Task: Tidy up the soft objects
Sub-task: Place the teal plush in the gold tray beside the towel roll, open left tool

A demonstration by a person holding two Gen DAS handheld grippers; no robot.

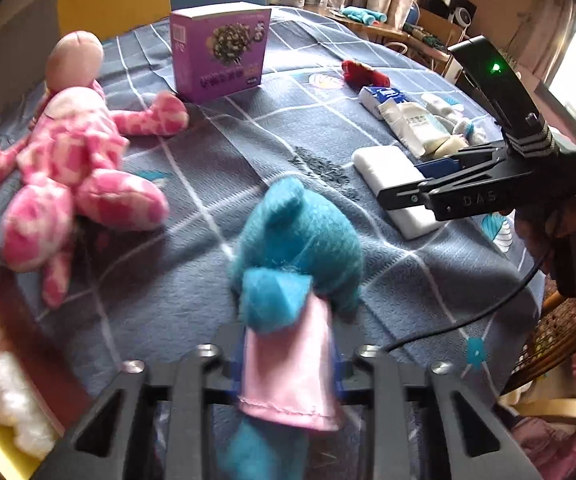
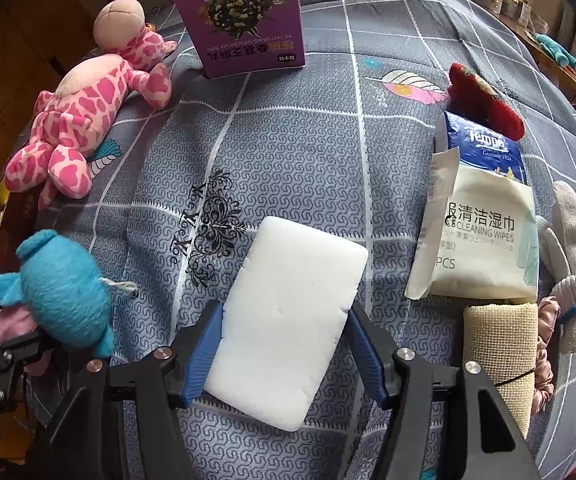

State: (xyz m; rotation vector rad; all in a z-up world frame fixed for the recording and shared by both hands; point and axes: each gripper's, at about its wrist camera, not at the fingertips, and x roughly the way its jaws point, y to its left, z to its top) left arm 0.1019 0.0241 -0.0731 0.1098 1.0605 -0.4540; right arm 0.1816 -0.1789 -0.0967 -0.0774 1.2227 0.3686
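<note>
The left gripper (image 1: 288, 364) pinches the blue toy (image 1: 296, 248) by its pink cloth. The right gripper (image 2: 284, 344) straddles the sponge (image 2: 288, 316), blue pads touching its sides, near the bedspread's (image 2: 308, 152) near edge.

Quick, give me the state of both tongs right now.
Left tongs: shut on the blue plush toy, gripping its pink cloth part.
Right tongs: around the white sponge block, fingers at its sides; cannot tell whether it is gripped.
</note>
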